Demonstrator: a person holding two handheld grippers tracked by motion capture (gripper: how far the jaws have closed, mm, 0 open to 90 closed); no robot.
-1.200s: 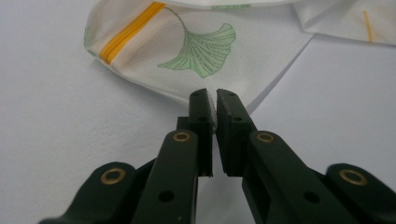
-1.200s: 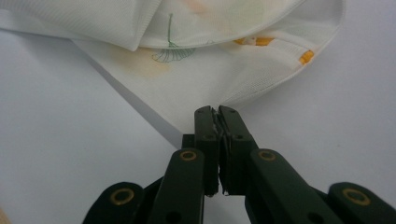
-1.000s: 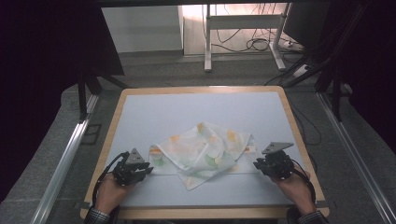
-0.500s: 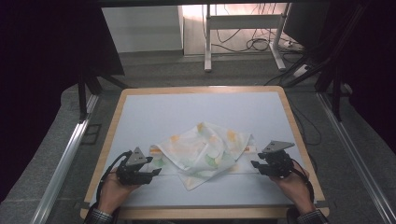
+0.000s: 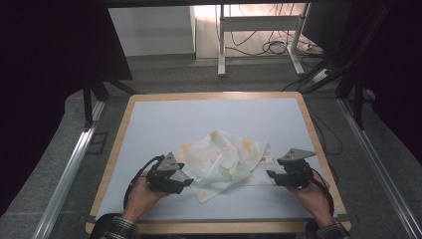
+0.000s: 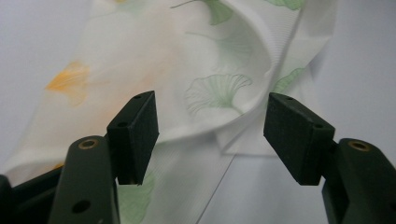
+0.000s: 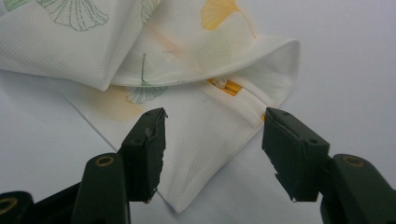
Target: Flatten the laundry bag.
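Observation:
A white cloth (image 5: pixel 221 162) printed with green and orange ginkgo leaves lies loosely folded on the pale table (image 5: pixel 199 119). At the cloth's left edge is my left gripper (image 5: pixel 186 182), open. Its jaws have just been opening, and the cloth (image 6: pixel 187 60) lies between and beyond them, with the pads of the left gripper (image 6: pixel 210 114) clear of it. My right gripper (image 5: pixel 271 175) stands open at the cloth's right corner. Its jaws have also just been opening. In the right gripper view a folded corner of the cloth (image 7: pixel 205 121) lies between the jaws of the right gripper (image 7: pixel 215 128), untouched.
The table has a wooden rim (image 5: pixel 122 134) on all sides. Bare surface stretches behind the cloth to the far edge. Metal rails (image 5: pixel 69 169) run along both sides on the floor. Desk legs and cables (image 5: pixel 271 47) stand beyond the table.
The left hand has moved right, up to the cloth's left edge. The right hand has stayed where it was. The cloth keeps its shape.

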